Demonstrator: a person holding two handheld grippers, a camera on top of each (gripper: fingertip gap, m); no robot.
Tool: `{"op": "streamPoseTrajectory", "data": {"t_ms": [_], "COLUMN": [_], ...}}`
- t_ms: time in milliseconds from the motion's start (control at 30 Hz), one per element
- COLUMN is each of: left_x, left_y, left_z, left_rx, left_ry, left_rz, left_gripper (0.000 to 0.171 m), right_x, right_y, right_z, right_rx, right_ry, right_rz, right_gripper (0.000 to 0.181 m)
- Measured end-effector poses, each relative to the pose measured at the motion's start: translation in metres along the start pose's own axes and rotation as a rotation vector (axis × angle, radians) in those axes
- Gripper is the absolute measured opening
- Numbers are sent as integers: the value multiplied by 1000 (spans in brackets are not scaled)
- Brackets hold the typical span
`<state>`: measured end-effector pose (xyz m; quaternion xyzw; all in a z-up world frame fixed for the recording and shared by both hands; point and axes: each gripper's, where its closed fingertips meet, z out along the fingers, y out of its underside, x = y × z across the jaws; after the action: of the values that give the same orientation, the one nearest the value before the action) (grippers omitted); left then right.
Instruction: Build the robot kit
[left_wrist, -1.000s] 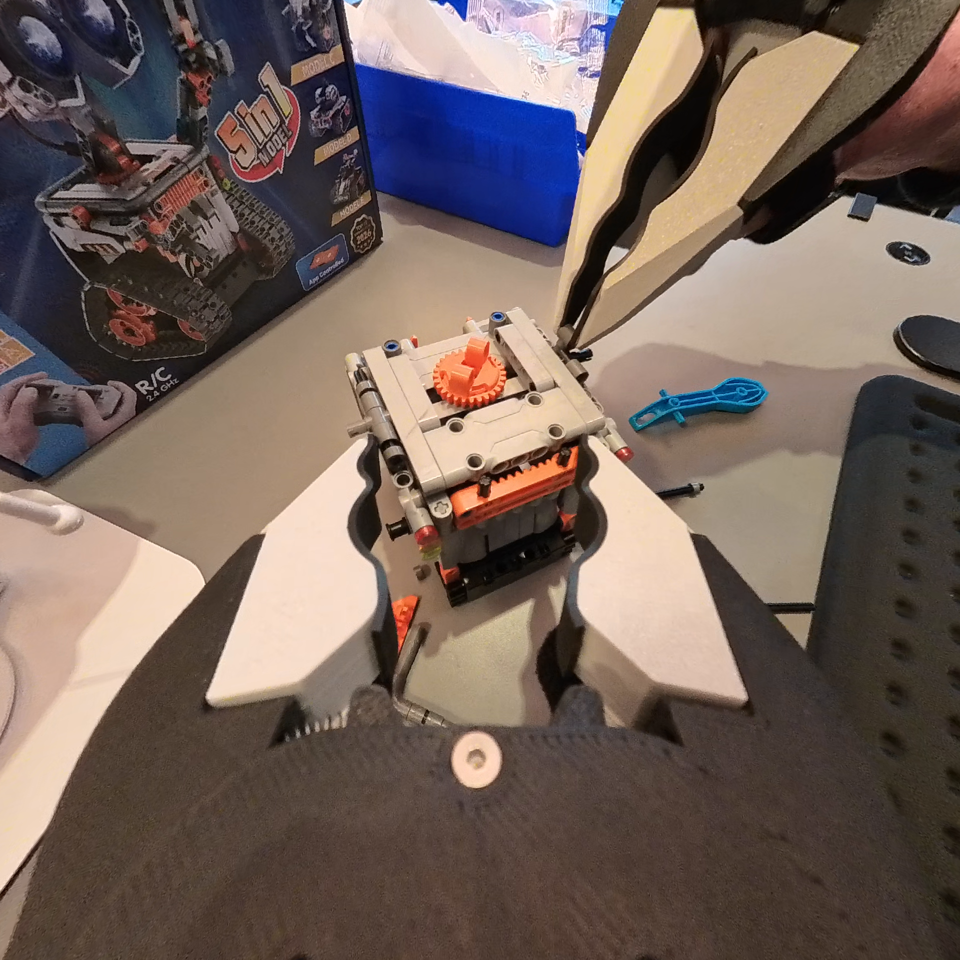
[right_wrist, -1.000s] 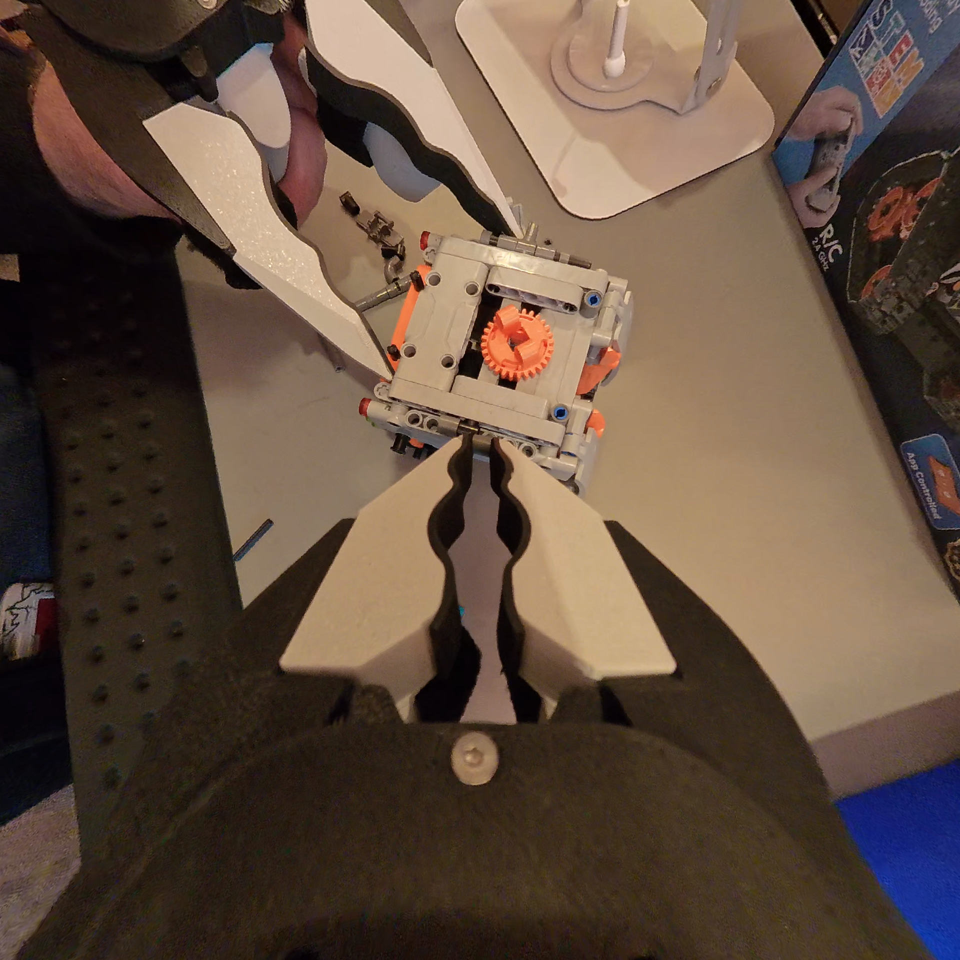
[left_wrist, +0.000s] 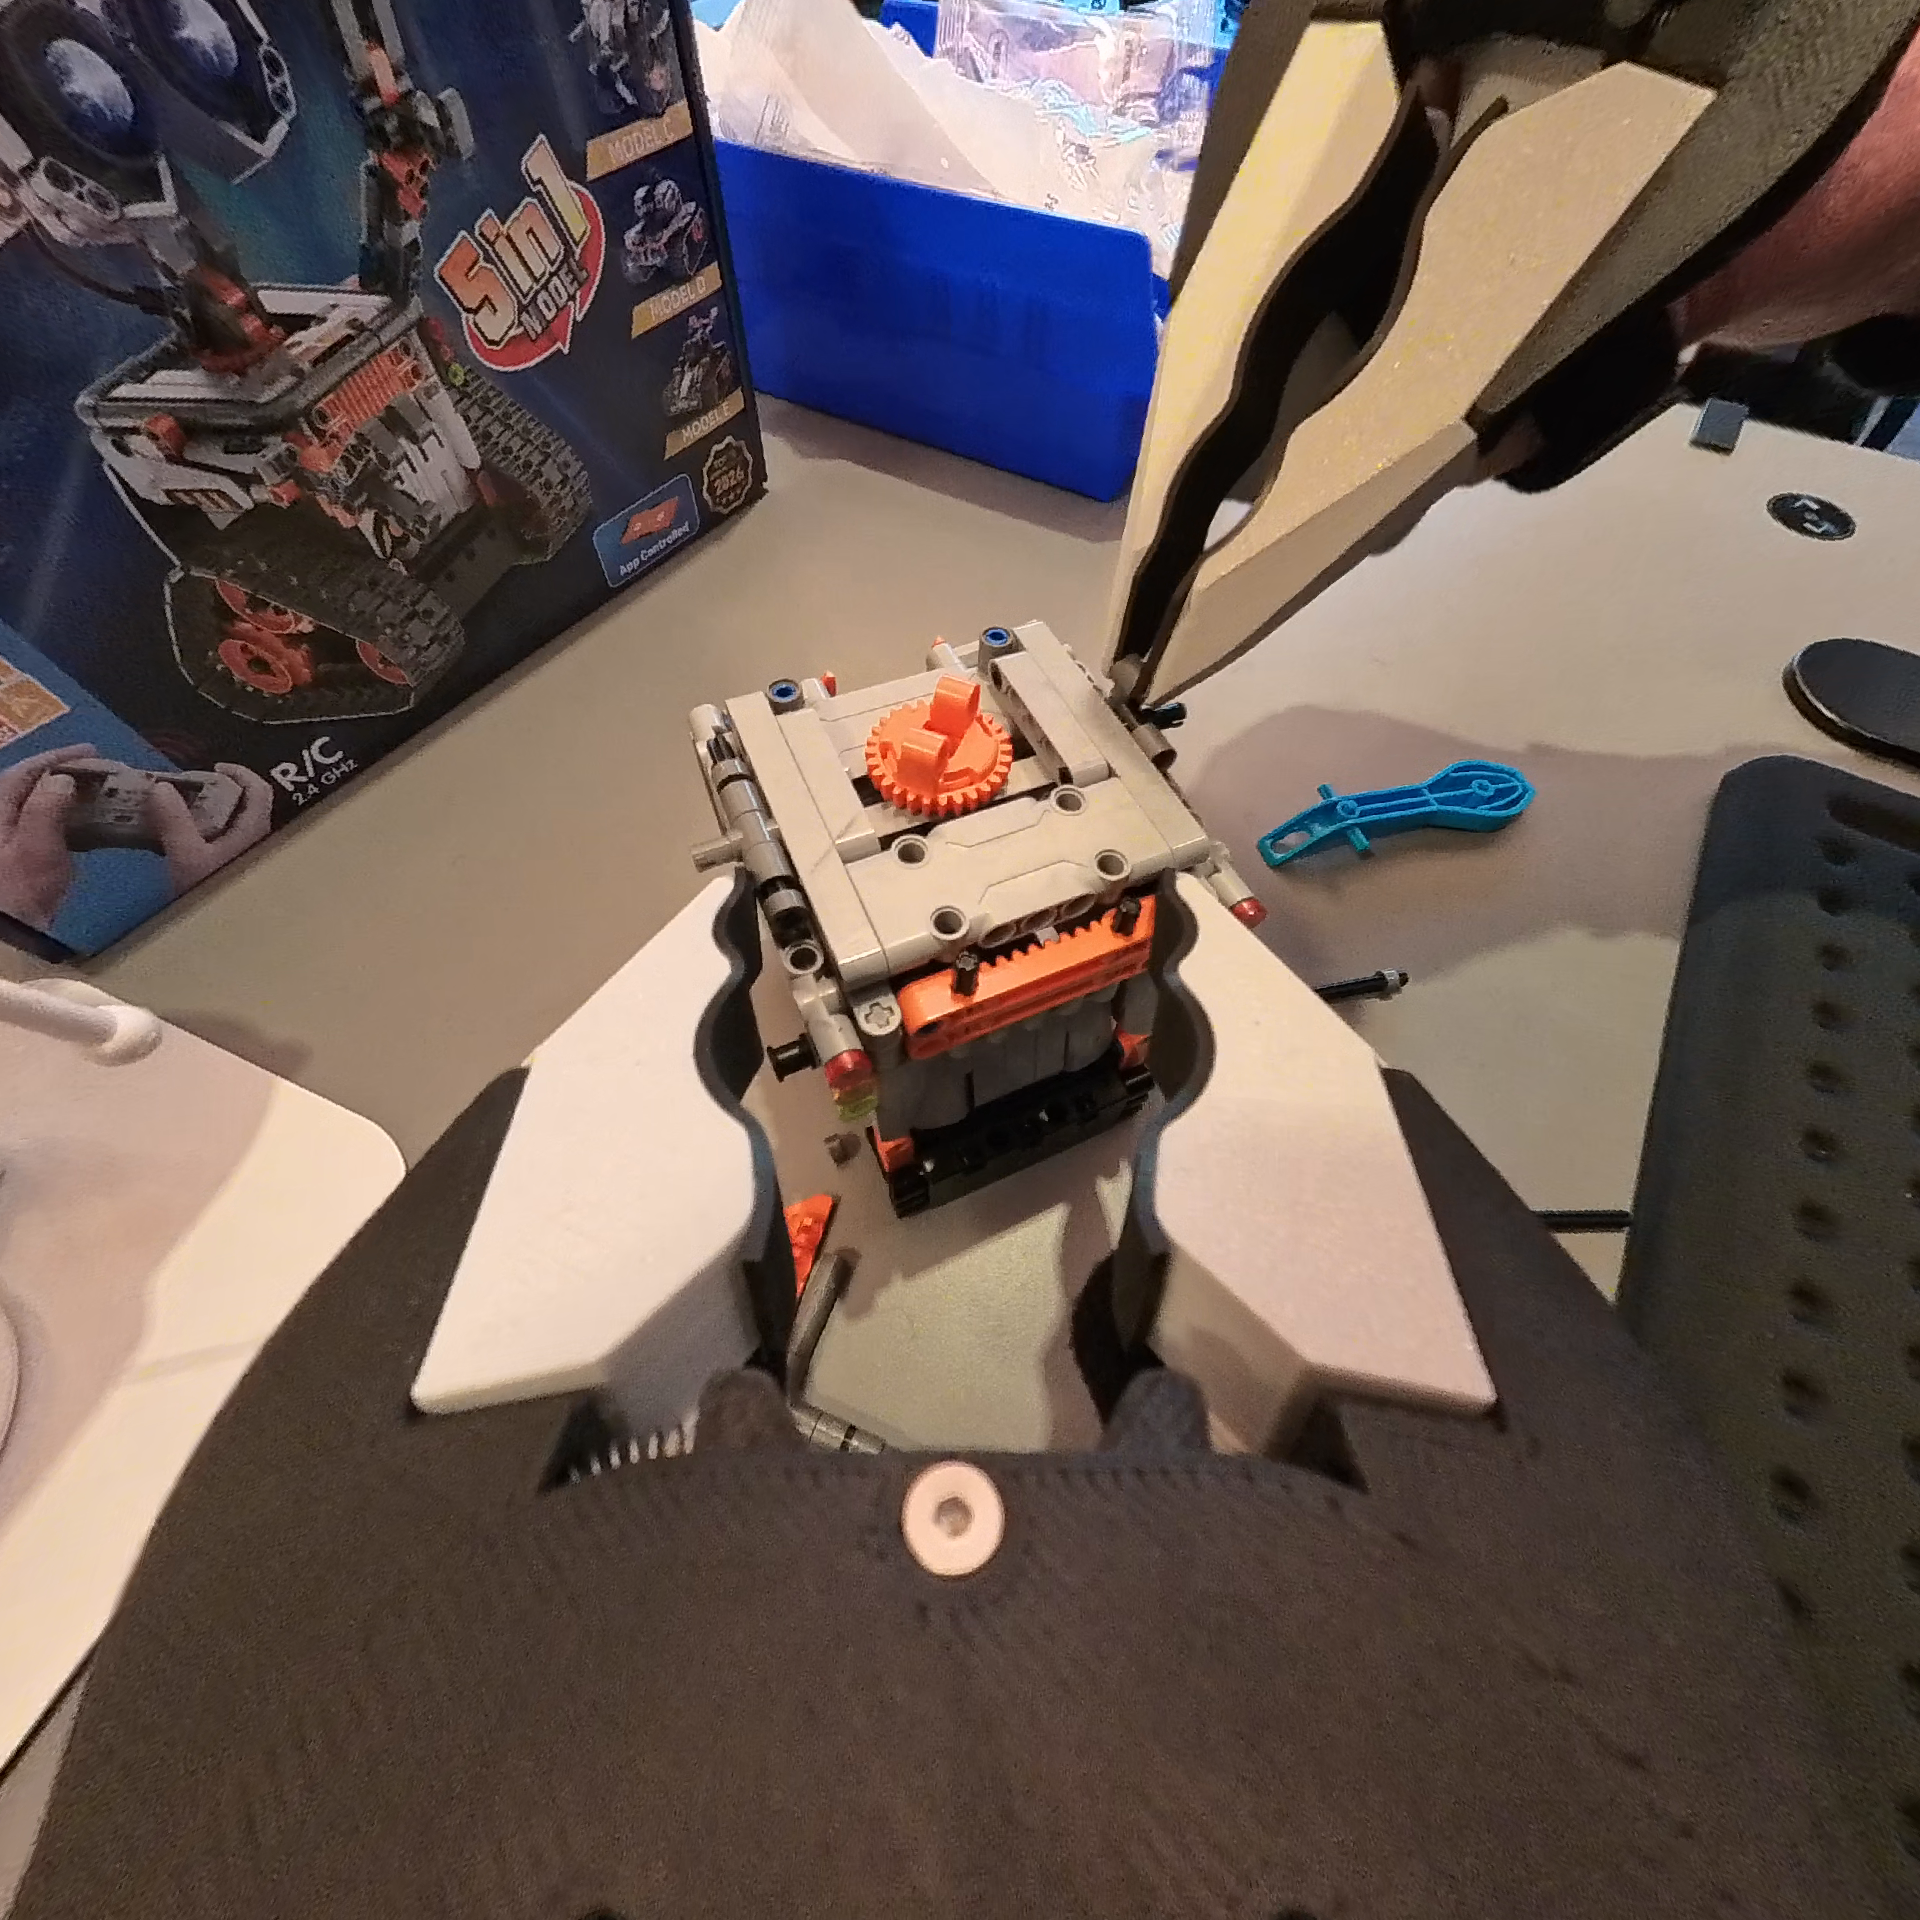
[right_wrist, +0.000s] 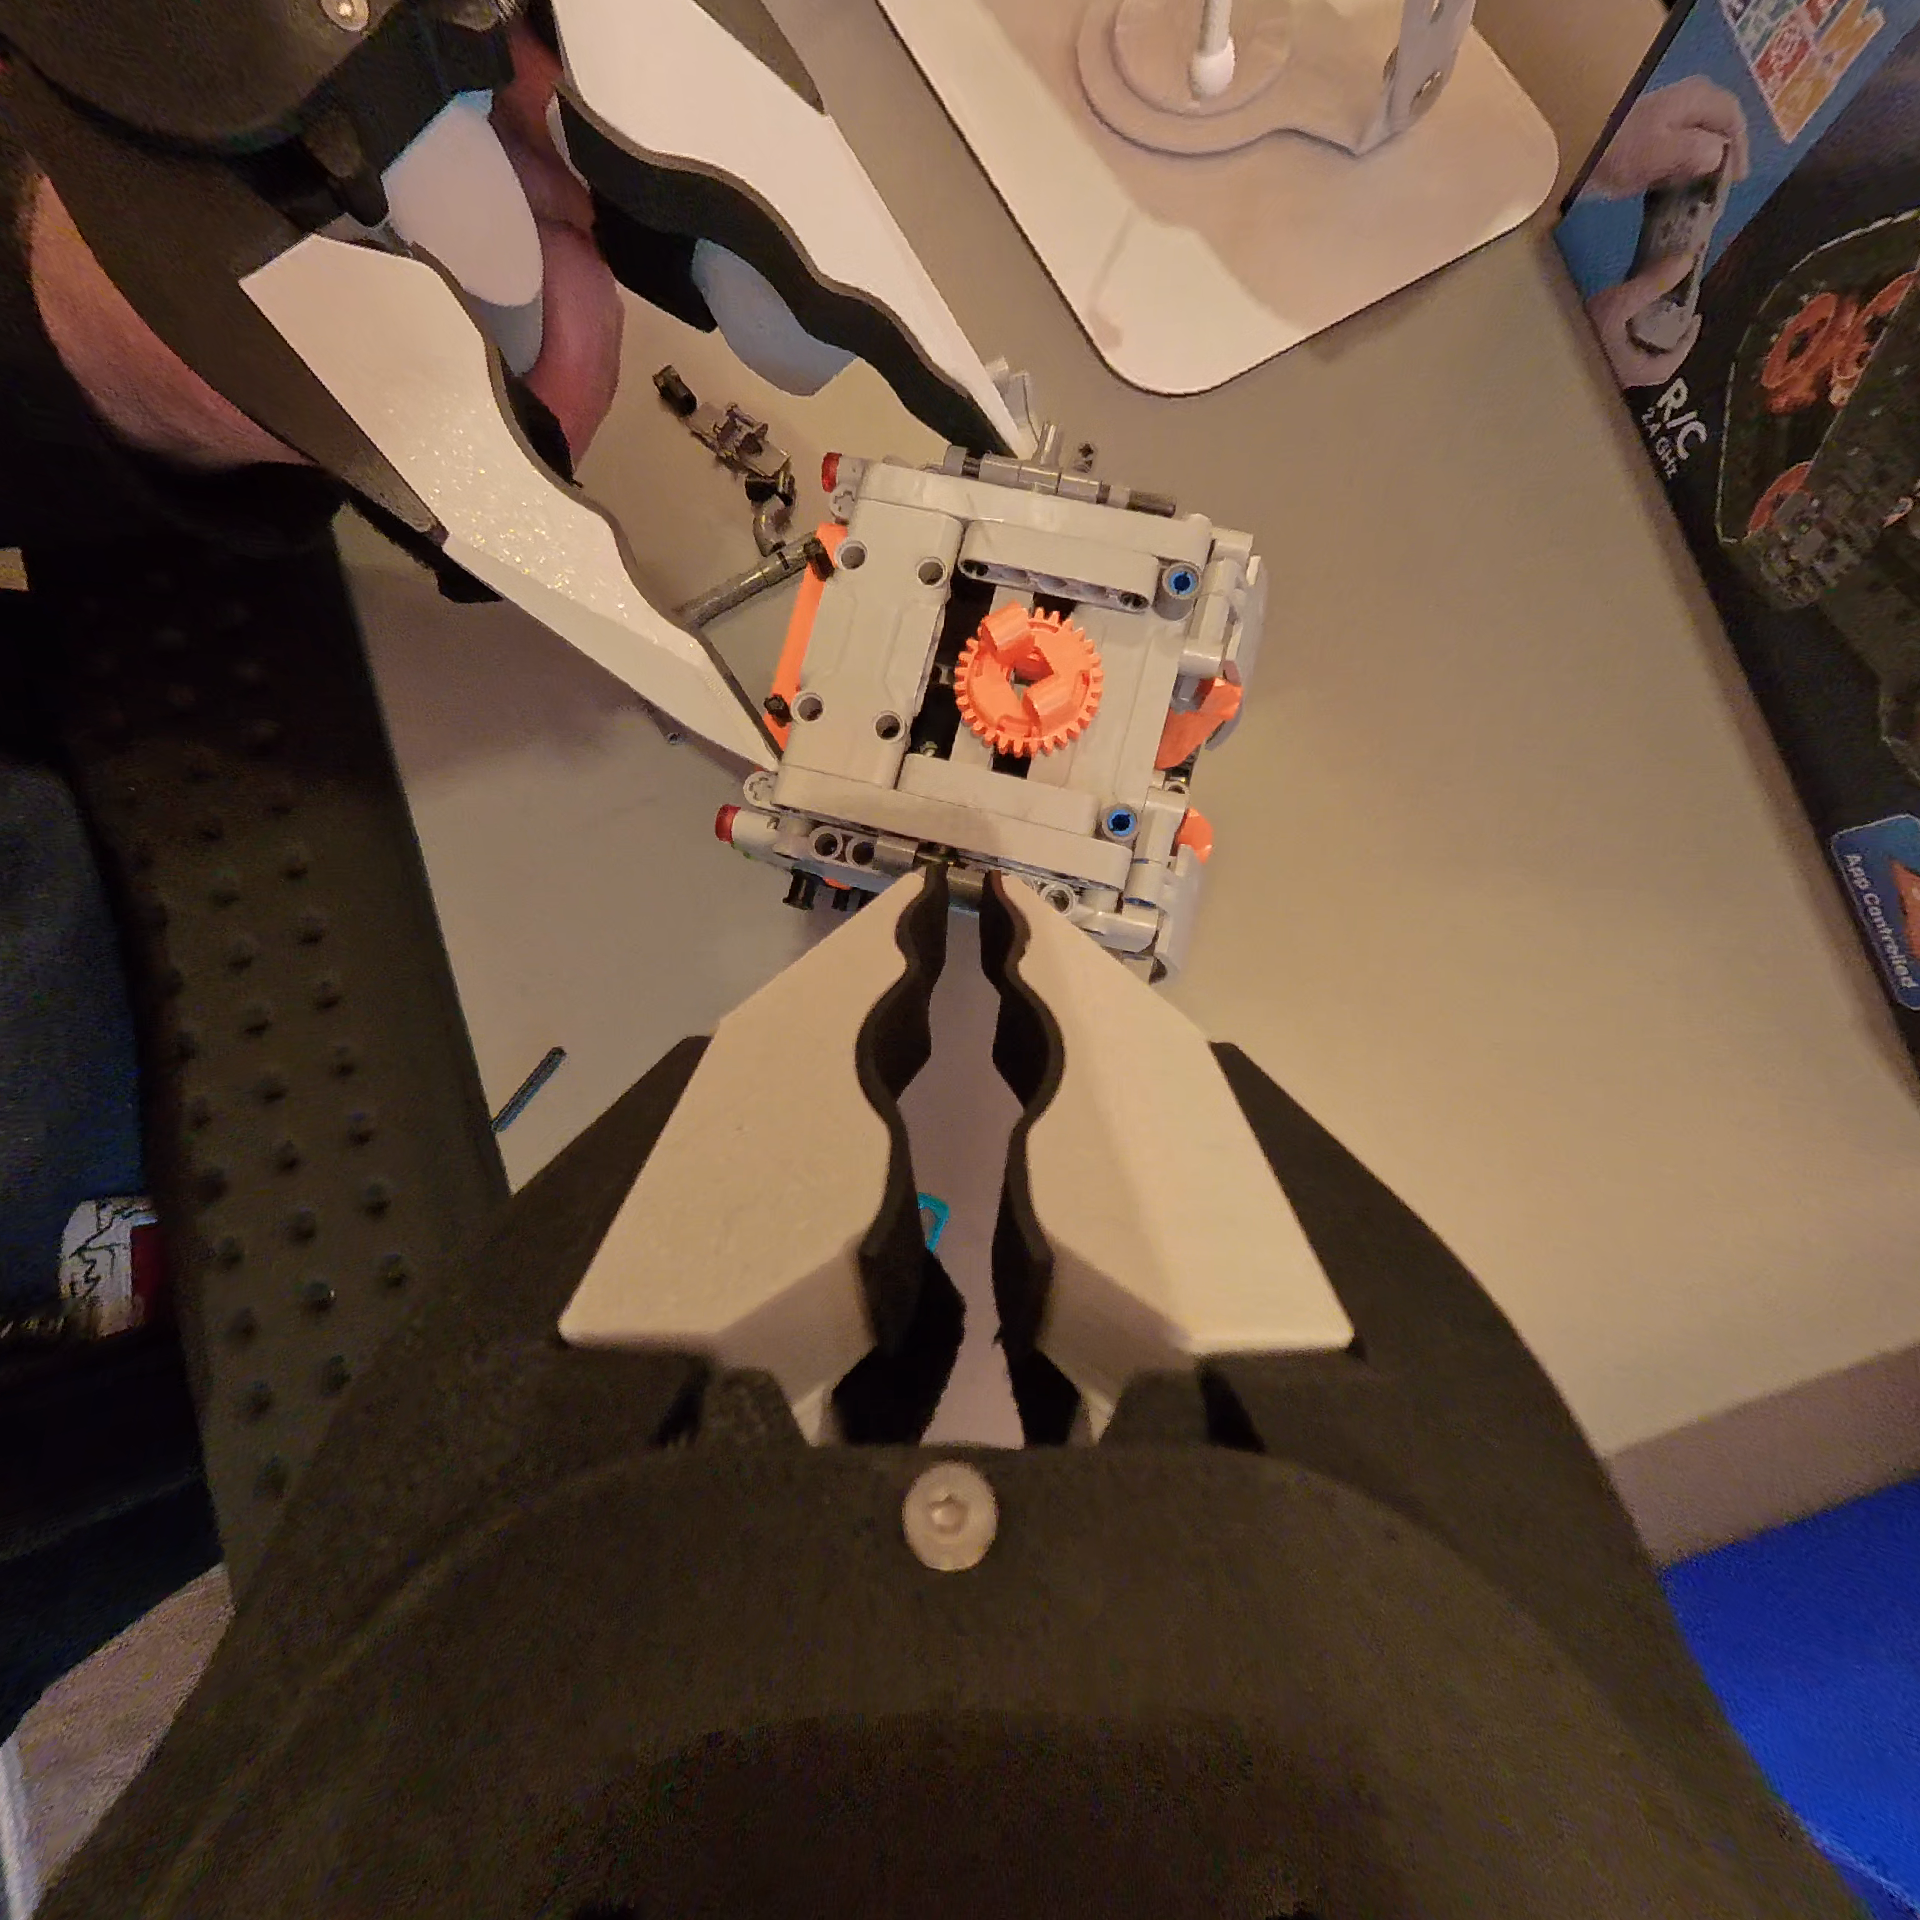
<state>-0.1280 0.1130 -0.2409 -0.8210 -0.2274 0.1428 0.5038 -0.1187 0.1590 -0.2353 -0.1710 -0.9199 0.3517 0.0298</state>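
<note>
Between my left gripper (left_wrist: 951, 1023) jaws, clamped on its sides, stands the block model (left_wrist: 961, 894) on the counter (left_wrist: 499, 894), while my right gripper (right_wrist: 961, 878) jaws pinch a pin (right_wrist: 961, 881) at its far top edge.

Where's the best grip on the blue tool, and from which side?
Grip the blue tool across its slim ribbed shank, coming straight down. It lies flat on the table, apart from the brick block; the round head looks too wide to pinch well.

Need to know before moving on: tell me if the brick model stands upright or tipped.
Upright: the brick model stands on its black base, orange gear facing up.
</note>
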Motion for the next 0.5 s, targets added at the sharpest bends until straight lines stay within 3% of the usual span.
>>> {"op": "streamPoseTrajectory", "data": {"t_ms": [500], "left_x": [-1], "left_y": [1], "left_z": [-1], "left_rx": [6], "left_ry": [2], "left_rz": [-1], "left_gripper": [74], "right_x": [0], "right_y": [-1], "right_z": [3], "right_rx": [-164], "right_ry": [-104], "right_rz": [36], "right_gripper": [4]}}
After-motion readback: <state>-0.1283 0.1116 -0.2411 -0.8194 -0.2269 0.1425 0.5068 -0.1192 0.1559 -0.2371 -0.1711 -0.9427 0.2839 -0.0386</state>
